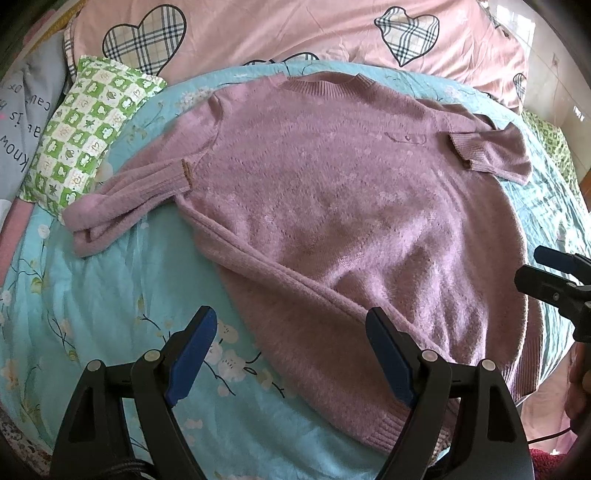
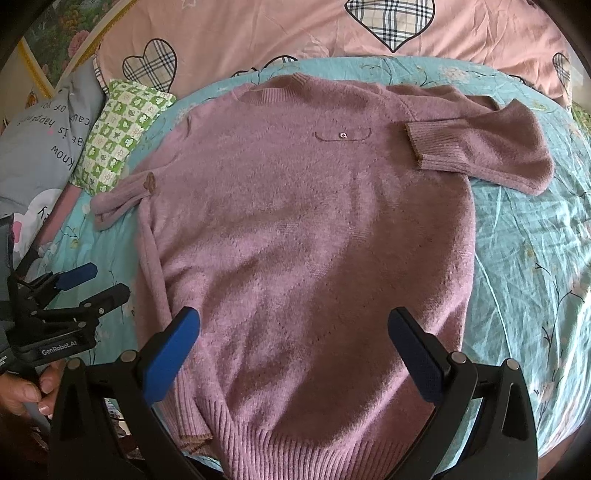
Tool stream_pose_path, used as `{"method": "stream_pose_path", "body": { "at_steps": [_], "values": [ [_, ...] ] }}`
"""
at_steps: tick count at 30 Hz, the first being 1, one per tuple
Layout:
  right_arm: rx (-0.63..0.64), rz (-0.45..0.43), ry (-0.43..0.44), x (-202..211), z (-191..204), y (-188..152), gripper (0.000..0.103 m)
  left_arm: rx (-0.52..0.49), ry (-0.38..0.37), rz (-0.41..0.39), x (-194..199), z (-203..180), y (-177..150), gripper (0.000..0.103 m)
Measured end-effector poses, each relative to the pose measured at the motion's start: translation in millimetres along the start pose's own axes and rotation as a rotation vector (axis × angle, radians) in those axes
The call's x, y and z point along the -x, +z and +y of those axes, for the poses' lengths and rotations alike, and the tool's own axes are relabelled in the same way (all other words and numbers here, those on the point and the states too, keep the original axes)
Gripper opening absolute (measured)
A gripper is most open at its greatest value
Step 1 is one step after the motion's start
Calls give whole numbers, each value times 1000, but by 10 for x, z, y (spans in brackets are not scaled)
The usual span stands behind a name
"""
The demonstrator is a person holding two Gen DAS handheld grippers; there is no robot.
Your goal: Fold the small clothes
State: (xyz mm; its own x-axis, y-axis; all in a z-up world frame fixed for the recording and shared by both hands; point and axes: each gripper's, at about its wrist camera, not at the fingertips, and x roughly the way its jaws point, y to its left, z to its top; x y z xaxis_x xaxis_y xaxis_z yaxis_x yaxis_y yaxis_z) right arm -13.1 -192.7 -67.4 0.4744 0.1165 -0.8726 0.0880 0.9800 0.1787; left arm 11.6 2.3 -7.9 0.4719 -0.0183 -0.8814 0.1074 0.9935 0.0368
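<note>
A mauve knit sweater lies flat, front up, on the turquoise floral bedspread; it also shows in the right wrist view. Both sleeves are folded in, cuffs on the body: the left cuff and the right cuff. The left side edge is folded over as a long strip. My left gripper is open and empty above the sweater's lower left edge; it also shows in the right wrist view. My right gripper is open and empty above the hem.
A green checked pillow lies left of the sweater. A pink quilt with plaid hearts lies beyond the collar. A grey printed cushion is at the far left. A hand holds the left gripper.
</note>
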Motion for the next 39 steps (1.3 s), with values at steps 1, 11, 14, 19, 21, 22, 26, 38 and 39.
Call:
{"method": "stream_pose_path", "body": {
  "at_steps": [1,11,14,19,21,22,26,38,39],
  "values": [
    [0,-10,5,2,1,-5,102,3,-7,-11,0,6,15,83],
    [18,9,-22,-96,-19,31,102,13,-30,-3,-118,-30,73,83],
    [24,21,-30,-121,-32,36,102,20,-48,-7,-149,-46,93,83],
    [22,27,-9,-169,-90,88,102,18,-48,16,-225,-74,123,83],
    [16,35,-8,-182,-104,107,102,17,-45,23,-259,-82,145,83],
    [16,33,-7,-188,-115,121,102,18,-45,27,-276,-83,160,83],
    [12,33,-3,-206,-177,216,102,25,-60,49,-350,-81,222,83],
    [9,-28,36,-298,-513,1092,102,9,-51,27,-609,215,994,84],
    [12,-35,44,-316,-546,1204,102,6,-42,18,-647,270,1133,84]
  ]
}}
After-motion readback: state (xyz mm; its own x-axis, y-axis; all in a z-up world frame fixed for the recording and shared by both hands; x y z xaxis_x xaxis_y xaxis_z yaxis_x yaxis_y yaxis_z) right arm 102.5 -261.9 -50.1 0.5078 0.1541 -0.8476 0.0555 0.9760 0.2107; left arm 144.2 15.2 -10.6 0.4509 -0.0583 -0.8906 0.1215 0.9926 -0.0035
